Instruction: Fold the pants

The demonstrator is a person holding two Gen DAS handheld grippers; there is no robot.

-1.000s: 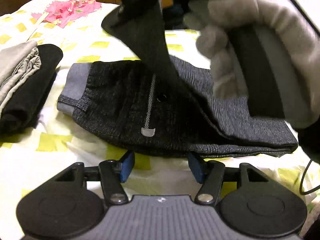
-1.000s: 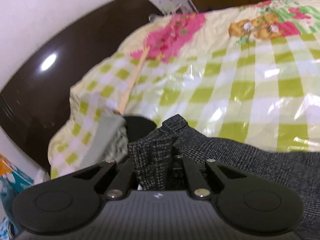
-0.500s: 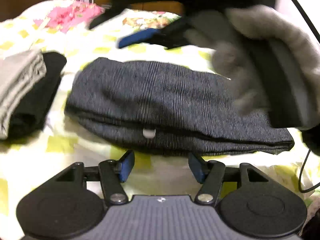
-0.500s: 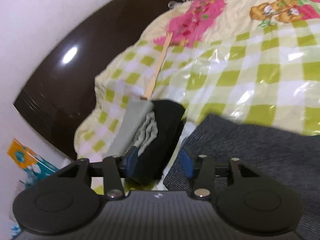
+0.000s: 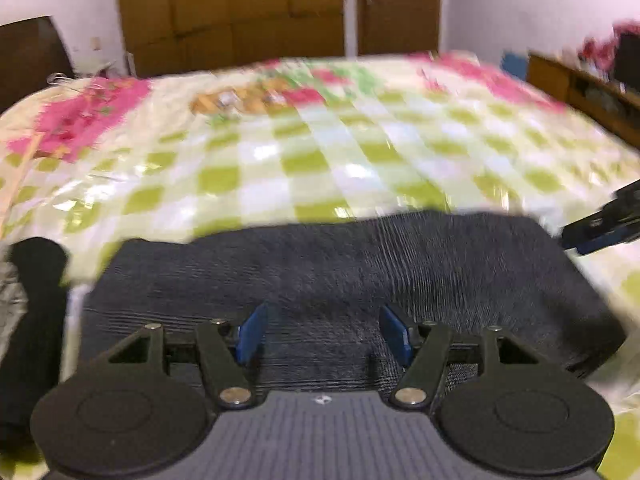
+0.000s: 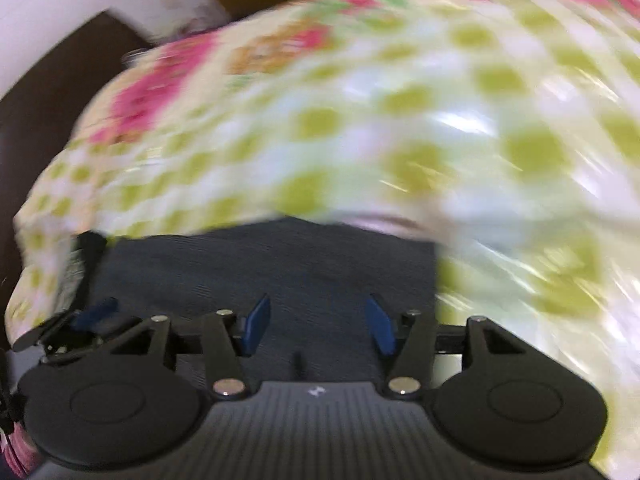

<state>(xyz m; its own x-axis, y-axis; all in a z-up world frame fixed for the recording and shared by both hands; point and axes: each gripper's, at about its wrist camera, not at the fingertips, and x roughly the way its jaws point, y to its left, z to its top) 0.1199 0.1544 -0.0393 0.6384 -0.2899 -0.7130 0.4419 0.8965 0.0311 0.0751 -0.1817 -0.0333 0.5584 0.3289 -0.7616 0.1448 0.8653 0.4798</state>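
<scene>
Since a second ago the lifted leg has come down: the pants (image 5: 344, 264) now lie as one flat, dark grey folded block on the checked bedspread (image 5: 280, 168), with no waistband or reflective tab showing. My right gripper (image 6: 318, 324), which was clamped on the cloth then, has let go; its jaws are opening, blue pads apart, hovering over the pants with nothing pinched between them. My left gripper (image 5: 322, 334) is also unclenched and its jaws are opening, poised over the near edge of the pants without a grip on anything.

Seen from the left wrist, the pants show a fine ribbed weave, a fairly straight far edge and a rounded right corner. Just off their left edge sits a stack of folded clothes (image 5: 32, 320), black with a bit of grey, close but with a strip of bedspread between. Beyond the far edge of the pants the bedspread runs wide and bare up to the pink floral patch and a brown wardrobe (image 5: 232, 12). Both views are smeared by motion, the right one badly.
</scene>
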